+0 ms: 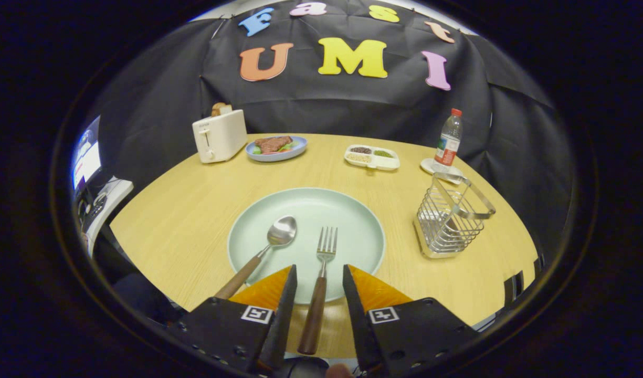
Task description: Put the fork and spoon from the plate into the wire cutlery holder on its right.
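The fork (321, 283) lay with its tines on the pale green plate (352, 220) and its wooden handle running back over the plate's near rim, directly between the two fingers of the gripper (319, 273). The fingers stood apart, one on each side of the handle, with a visible gap to either side; neither pressed on it. The spoon (263, 252) lay just beside the fork, to its left, bowl on the plate and wooden handle angled out over the rim toward the outer side of the left finger. To the right of the plate, well apart from it, stood the wire cutlery holder (450, 223) with its handle tilted over the opening.

Judged from this arrangement, the step in hand was the grasp of the fork, with neither utensil yet in the holder. Several faults appeared possible. The handle looked smooth and rounded, so a closure off its axis could have rolled or squirted it out. A grip far back on the handle would have left the heavier tined end to droop and swing. The spoon's handle lay near the left finger and could have been nudged, pivoting the spoon off the plate. At delivery, the tilted handle and narrow wire mouth could have caught the tines, and the light holder might have tipped or slid.

Farther off on the wooden table (185, 210) stood a toaster (219, 135), a blue plate of food (275, 147), a divided dish (372, 157) and a bottle (448, 139).
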The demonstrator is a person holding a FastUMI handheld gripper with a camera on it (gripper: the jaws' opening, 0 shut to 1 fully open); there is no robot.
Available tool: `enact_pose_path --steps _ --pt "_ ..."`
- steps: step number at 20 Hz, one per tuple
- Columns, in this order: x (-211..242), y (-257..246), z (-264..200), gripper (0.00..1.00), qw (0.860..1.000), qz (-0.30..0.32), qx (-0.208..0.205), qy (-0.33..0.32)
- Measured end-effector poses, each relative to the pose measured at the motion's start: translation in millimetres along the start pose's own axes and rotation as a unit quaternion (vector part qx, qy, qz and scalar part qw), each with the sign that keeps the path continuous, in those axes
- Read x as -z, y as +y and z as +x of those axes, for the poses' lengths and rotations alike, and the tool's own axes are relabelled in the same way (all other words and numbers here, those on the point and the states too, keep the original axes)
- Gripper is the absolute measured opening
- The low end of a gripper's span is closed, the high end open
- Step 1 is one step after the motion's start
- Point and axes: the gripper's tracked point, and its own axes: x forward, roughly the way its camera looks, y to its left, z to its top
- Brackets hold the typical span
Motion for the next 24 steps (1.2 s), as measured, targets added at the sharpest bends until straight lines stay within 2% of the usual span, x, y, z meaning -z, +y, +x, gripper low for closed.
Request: enact_pose_path --steps 2,4,6,12,13,24 --pt "4 2 3 0.43 1.000 0.020 -0.008 0.020" --pt "3 -6 5 0.43 0.999 0.037 0.007 0.033" --pt "4 -2 11 0.11 0.998 0.050 -0.002 0.045" --pt "-1 -2 10 0.08 0.997 0.051 -0.013 0.059" --pt "2 0 13 0.01 0.997 0.051 -0.016 0.062" --pt "-13 -9 -14 0.01 0.996 0.053 -0.039 0.053"
